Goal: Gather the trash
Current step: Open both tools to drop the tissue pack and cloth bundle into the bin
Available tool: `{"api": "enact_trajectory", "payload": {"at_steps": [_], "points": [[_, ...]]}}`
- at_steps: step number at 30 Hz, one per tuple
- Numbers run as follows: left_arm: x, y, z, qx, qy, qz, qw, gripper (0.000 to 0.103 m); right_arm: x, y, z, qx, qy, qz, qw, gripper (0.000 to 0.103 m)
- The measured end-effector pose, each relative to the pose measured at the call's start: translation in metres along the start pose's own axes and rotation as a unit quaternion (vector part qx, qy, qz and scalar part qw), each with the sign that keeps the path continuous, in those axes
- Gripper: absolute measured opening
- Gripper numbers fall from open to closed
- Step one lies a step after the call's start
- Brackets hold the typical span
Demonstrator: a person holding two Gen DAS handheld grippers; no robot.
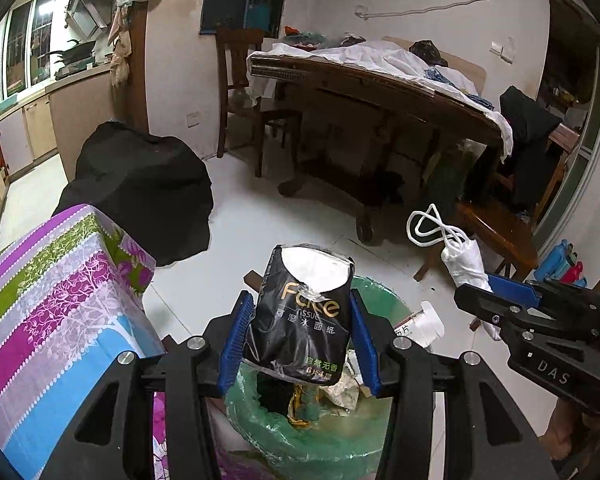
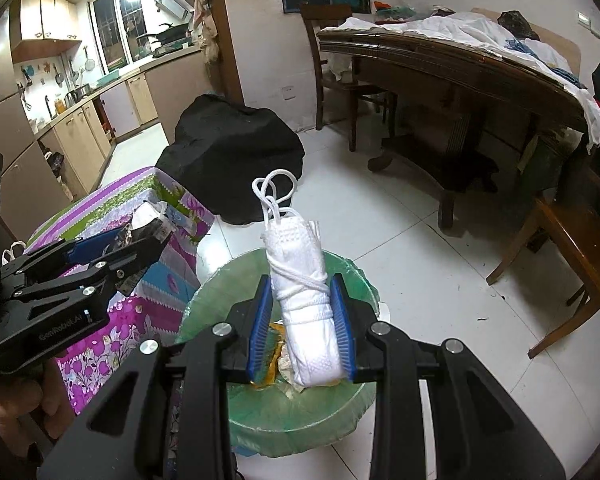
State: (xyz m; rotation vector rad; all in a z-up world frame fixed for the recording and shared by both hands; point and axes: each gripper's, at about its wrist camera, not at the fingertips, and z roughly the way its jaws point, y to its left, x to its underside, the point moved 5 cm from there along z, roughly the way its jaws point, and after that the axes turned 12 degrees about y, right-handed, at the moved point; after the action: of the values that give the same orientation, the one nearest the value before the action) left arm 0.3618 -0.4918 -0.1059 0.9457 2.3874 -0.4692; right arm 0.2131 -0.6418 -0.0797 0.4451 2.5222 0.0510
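Observation:
My left gripper (image 1: 300,320) is shut on a black tissue pack (image 1: 304,320) with a torn white top, held over the green-lined trash bin (image 1: 260,420). My right gripper (image 2: 302,320) is shut on a rolled white cloth bundle (image 2: 304,304) tied with white cord, held above the same bin (image 2: 204,300). The bin holds crumpled wrappers. The right gripper with its bundle also shows at the right of the left wrist view (image 1: 496,300). The left gripper shows at the left of the right wrist view (image 2: 140,240).
A table under a purple, green and blue floral cloth (image 1: 52,300) stands left of the bin. A black covered lump (image 1: 140,184) sits behind it. A wooden dining table (image 1: 380,88), chairs and a low wooden stool (image 2: 580,256) stand on the white tile floor.

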Motion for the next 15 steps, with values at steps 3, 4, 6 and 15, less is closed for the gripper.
{"api": "enact_trajectory", "payload": {"at_steps": [3, 4, 6, 15], "points": [[0.001, 0.0, 0.001, -0.002, 0.002, 0.001, 1.0, 0.049, 0.0, 0.0, 0.001, -0.003, 0.002, -0.002, 1.0, 0.03], [0.001, -0.001, 0.001, -0.002, 0.003, 0.002, 1.0, 0.049, -0.001, 0.0, 0.002, -0.002, 0.002, -0.004, 1.0, 0.03], [0.001, -0.002, 0.002, -0.003, 0.005, 0.005, 1.0, 0.052, -0.001, -0.001, 0.002, -0.003, 0.001, -0.003, 1.0, 0.031], [0.001, -0.001, 0.004, -0.016, 0.007, 0.004, 0.9998, 0.082, -0.005, -0.013, -0.008, -0.011, -0.016, 0.015, 1.0, 0.056]]}}
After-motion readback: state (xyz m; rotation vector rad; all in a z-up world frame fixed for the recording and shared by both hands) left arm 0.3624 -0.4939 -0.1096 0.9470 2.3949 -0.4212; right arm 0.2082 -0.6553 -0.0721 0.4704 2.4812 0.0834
